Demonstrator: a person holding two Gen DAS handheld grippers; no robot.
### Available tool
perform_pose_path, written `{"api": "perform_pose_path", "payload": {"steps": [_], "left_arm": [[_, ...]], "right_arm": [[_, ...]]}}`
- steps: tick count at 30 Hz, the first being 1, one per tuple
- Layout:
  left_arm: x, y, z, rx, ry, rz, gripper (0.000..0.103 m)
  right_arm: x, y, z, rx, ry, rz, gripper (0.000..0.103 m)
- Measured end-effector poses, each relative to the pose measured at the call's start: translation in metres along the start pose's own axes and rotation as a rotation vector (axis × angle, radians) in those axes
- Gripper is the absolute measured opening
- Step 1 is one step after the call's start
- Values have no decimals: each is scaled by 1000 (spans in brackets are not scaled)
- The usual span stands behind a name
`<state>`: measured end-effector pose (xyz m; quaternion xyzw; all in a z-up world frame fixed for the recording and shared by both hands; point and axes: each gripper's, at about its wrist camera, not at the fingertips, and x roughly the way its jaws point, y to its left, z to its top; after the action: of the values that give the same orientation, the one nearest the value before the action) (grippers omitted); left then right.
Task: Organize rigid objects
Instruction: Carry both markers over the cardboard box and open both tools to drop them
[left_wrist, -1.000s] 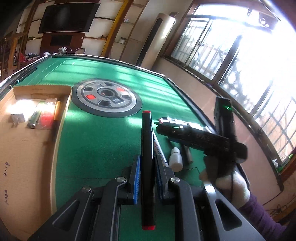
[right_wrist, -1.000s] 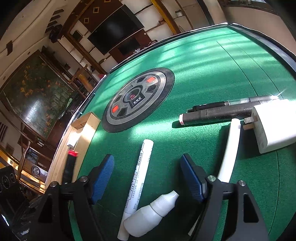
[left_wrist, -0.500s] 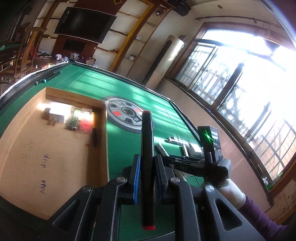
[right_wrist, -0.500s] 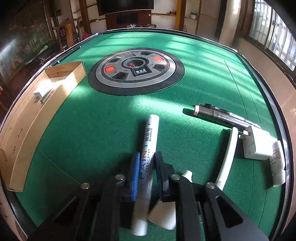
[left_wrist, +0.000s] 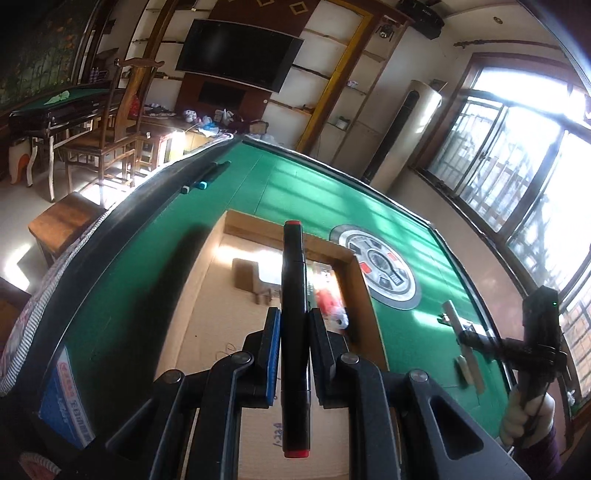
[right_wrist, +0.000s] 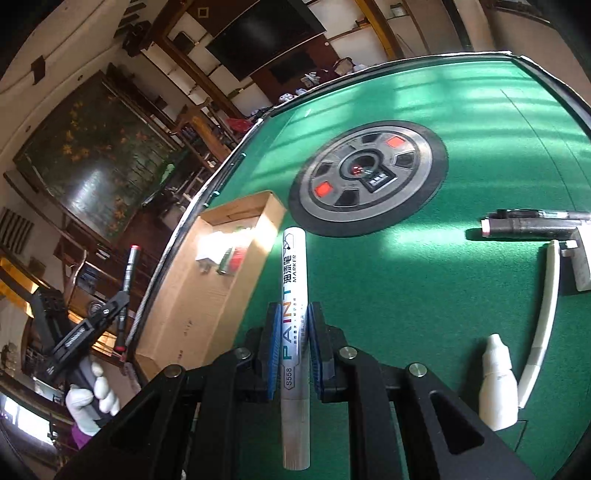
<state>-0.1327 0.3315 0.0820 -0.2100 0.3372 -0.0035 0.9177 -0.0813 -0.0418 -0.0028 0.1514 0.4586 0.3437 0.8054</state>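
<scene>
My left gripper is shut on a black marker with red ends and holds it above the open cardboard box. The box holds a white adapter and a red item. My right gripper is shut on a silver paint marker, lifted above the green table near the box. The left gripper with its marker also shows in the right wrist view, at far left.
On the green felt lie a dark pen, a white adapter, a white curved stick and a small white bottle. A round grey panel sits mid-table. Two markers lie by the far left rim.
My left gripper has carried the black marker leftwards to above the box. My right gripper has shut on the paint marker and lifted it off the felt, turning towards the box.
</scene>
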Motion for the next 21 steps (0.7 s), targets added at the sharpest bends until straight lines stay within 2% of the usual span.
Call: {"api": "perform_pose_path", "payload": {"steps": [4,11,15,17,20,21], "left_arm": [[40,14,20,22,79,81,15],[106,34,39,-22,210,128,15],[125,38,44,-24,239,140,15],[126,40,47,-34,221,152,16],[123,49,51,-95,206,96,32],[119,52,51,-113,200,83,42]], "right_arm": [[24,29,5,-10,49,56,14],[72,62,4,-14,115,94,14],[98,73,3,-18,157,96,14],[109,78,5,-17,175,92,14],[121,86,6,-17,194,92,14],[125,89,8,-19,199,95,14]]}}
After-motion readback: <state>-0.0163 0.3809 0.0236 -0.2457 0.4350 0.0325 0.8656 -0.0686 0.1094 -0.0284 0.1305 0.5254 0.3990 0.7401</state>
